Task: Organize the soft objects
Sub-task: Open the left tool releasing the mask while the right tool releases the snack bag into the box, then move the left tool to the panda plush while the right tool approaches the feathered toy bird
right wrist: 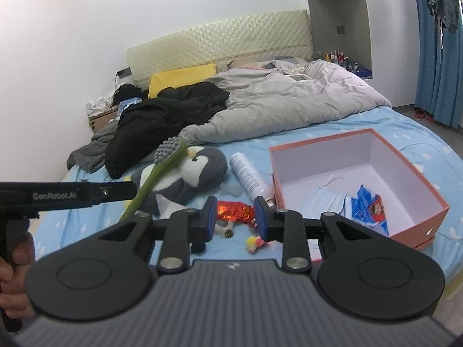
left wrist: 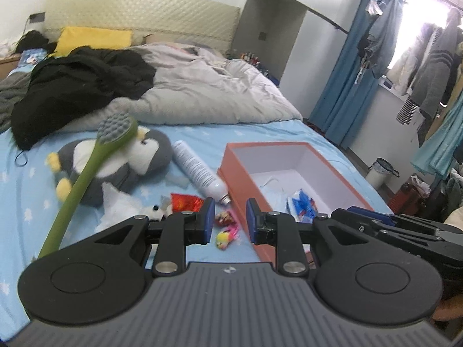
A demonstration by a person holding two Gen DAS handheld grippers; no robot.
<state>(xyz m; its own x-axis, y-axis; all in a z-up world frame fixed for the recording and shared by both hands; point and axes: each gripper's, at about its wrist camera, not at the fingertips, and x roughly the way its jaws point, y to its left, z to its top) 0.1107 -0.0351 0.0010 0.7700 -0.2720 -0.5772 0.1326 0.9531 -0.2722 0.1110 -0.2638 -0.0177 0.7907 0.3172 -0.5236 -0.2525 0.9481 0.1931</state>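
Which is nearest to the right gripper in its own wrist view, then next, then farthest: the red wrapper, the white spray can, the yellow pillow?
From the right gripper, empty with jaws apart:
1. Red wrapper, on the sheet just past the fingertips.
2. White spray can, lying beyond it, left of the orange box.
3. Yellow pillow, far back against the headboard.
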